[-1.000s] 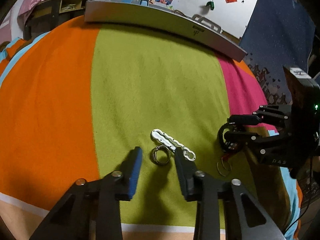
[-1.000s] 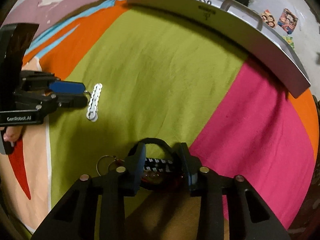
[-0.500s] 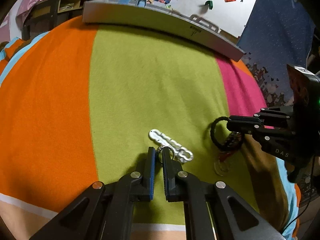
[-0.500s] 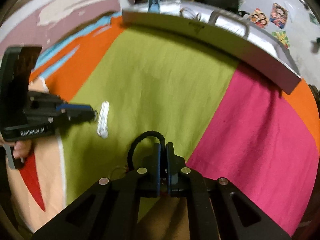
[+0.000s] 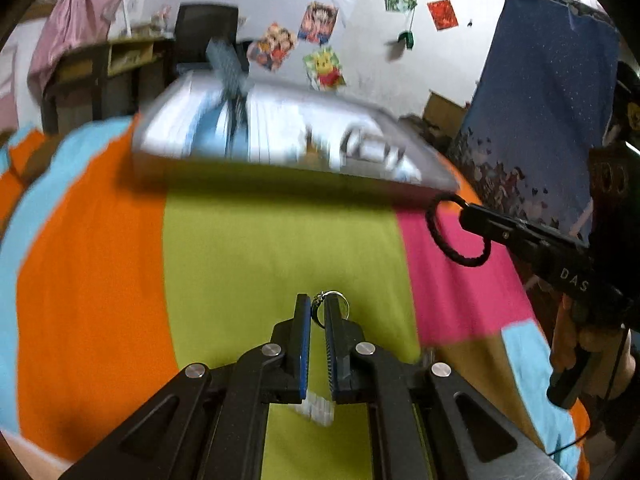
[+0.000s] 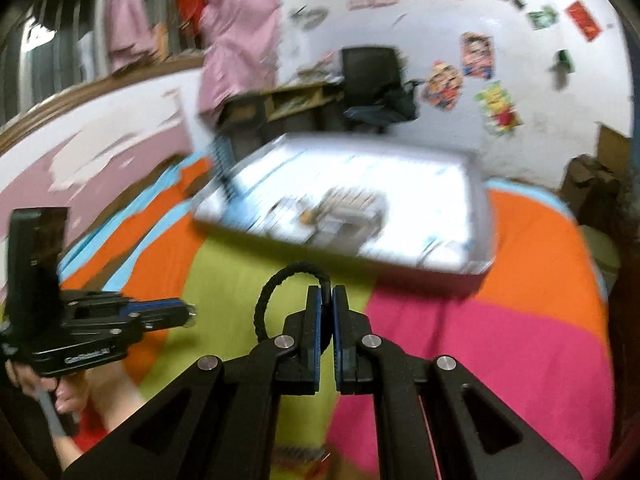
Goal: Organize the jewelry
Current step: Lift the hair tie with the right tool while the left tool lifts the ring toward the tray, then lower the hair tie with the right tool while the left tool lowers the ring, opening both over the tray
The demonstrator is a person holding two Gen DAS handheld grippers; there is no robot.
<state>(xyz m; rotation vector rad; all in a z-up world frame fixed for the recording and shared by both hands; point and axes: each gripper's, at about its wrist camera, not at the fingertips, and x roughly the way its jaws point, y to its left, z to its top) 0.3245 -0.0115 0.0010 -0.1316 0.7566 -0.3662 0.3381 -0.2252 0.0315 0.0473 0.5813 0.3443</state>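
Note:
My left gripper (image 5: 317, 305) is shut on a small silver ring (image 5: 334, 304), held up above the green stripe of the cloth. In the right wrist view the left gripper (image 6: 186, 314) shows at the left with a glint of the ring at its tips. My right gripper (image 6: 326, 295) is shut on a black braided bracelet (image 6: 280, 280), whose loop arcs up and to the left of the fingers. The same bracelet (image 5: 456, 232) hangs from the right gripper's tip in the left wrist view. A silver jewelry case (image 6: 360, 196) lies open ahead, blurred.
A white chain bracelet (image 5: 316, 406) lies on the cloth under my left fingers. The striped cloth (image 5: 248, 264) of orange, green and pink covers the surface. A desk and black chair (image 6: 372, 76) stand behind the case. A person's hand (image 6: 68, 396) grips the left handle.
Both grippers have lifted off the cloth with their pieces and swung up and forward toward the case. The ring and black bracelet now hang in the air; the view is motion-blurred.

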